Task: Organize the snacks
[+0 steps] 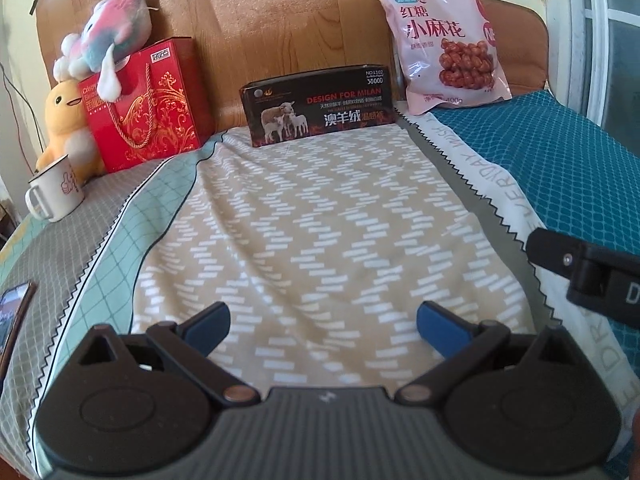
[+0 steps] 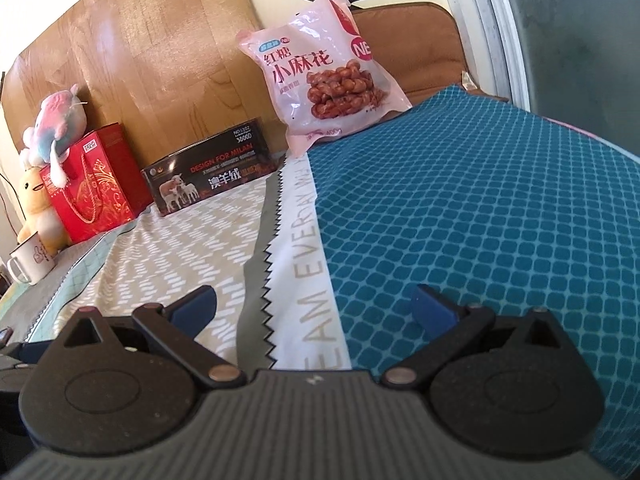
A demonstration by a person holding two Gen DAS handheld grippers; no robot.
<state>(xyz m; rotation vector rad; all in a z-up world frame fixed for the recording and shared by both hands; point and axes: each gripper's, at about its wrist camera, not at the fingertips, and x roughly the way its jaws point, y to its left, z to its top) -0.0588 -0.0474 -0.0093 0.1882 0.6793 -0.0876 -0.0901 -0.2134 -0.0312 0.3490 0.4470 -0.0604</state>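
A pink snack bag (image 1: 444, 44) with fried twists pictured leans against the back wall at the far right; it also shows in the right wrist view (image 2: 320, 68). A black box (image 1: 320, 106) with sheep on it stands at the back middle, also in the right wrist view (image 2: 208, 172). A red gift bag (image 1: 148, 108) stands at the back left, also in the right wrist view (image 2: 92, 184). My left gripper (image 1: 323, 330) is open and empty over the beige cloth. My right gripper (image 2: 316, 310) is open and empty over the white and teal cloth. Part of the right gripper (image 1: 588, 268) shows at the right edge of the left wrist view.
Plush toys (image 1: 104, 40) sit on and beside the red bag. A white enamel mug (image 1: 56, 192) stands at the left. A phone (image 1: 14, 316) lies at the left edge. A teal patterned cloth (image 2: 480, 200) covers the right side. A wooden board (image 1: 260, 20) backs the surface.
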